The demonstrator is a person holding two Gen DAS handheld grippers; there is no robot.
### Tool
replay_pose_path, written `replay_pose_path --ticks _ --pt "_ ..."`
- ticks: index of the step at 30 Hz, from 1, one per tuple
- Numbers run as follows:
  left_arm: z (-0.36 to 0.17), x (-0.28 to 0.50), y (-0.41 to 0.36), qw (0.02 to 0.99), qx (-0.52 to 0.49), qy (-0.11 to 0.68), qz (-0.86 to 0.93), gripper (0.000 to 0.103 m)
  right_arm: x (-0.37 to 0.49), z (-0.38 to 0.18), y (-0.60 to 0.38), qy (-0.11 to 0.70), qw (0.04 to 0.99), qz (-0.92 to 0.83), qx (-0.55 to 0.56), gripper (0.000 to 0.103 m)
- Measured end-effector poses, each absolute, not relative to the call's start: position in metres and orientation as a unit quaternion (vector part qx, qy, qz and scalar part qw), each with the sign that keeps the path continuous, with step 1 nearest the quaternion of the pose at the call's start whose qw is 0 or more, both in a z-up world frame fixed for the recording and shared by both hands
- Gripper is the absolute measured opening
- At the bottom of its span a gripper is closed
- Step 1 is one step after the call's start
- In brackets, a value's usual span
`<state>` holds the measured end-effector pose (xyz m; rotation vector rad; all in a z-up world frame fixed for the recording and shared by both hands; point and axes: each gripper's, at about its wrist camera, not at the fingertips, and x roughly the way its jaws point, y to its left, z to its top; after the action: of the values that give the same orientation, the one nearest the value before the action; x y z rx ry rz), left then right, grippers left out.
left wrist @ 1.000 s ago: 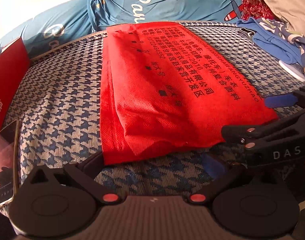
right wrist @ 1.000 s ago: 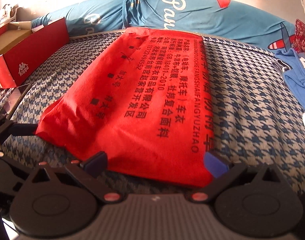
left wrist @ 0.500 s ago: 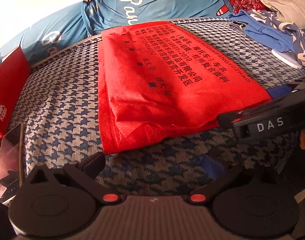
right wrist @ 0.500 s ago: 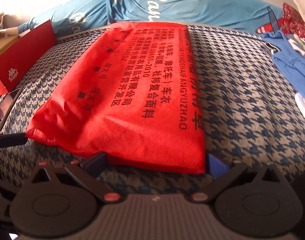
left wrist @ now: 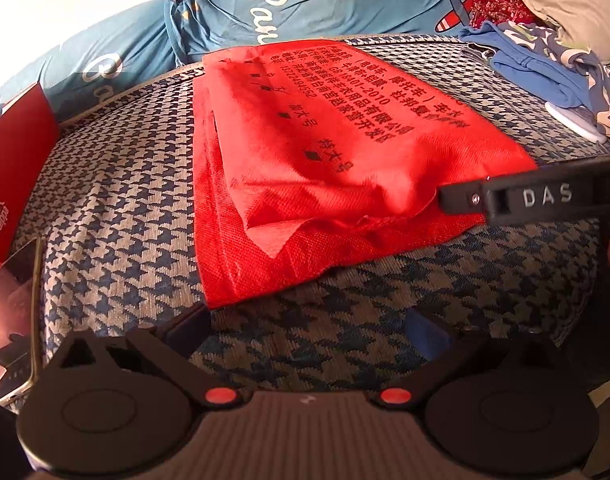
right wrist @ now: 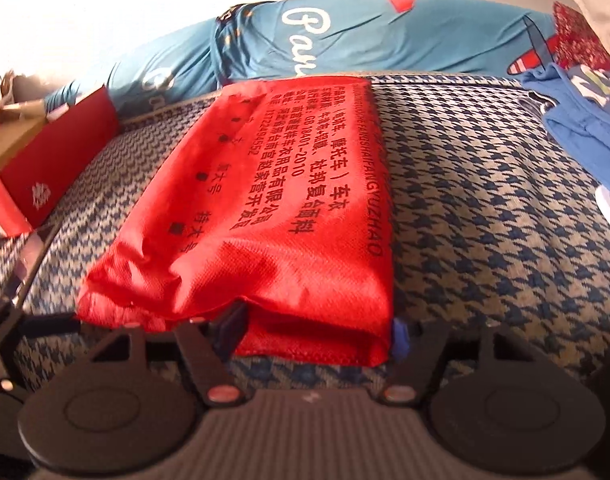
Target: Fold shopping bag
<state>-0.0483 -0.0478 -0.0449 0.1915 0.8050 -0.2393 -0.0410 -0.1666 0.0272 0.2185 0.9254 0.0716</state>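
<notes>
Near edge: my bed drops off just behind the red shopping bag
Free room: bare houndstooth cover either side of the bag; phone and red box far left, blue clothes far right
Bag: mid-bed, folded into a long strip, black print up, near end loose, layered
My right hand-held gripper: jaws just closing, bag's near corner between them; grip not confirmed
My left hand-held gripper: released, over bare cover
</notes>
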Motion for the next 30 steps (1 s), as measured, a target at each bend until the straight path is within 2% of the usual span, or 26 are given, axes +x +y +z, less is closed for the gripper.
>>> replay_pose_path --ticks 7,14,23,30 --pt "-0.045 -0.049 -0.048 0.909 0.091 0.390 -0.117 0.103 -0.042 0.030 -0.168 0.437 0.892 0.038 0.105 0.065" --pt "-0.043 -0.047 -0.051 0.910 0.092 0.386 -0.119 0.103 -0.041 0.060 -0.170 0.404 0.908 0.052 0.096 0.053" --pt "-0.038 -0.035 -0.060 0.918 0.085 0.368 -0.121 0.103 -0.033 0.099 -0.167 0.378 0.917 0.069 0.106 0.052" --pt "-0.034 -0.027 -0.069 0.926 0.095 0.346 -0.115 0.103 -0.032 0.104 -0.163 0.384 0.917 0.069 0.085 0.052"
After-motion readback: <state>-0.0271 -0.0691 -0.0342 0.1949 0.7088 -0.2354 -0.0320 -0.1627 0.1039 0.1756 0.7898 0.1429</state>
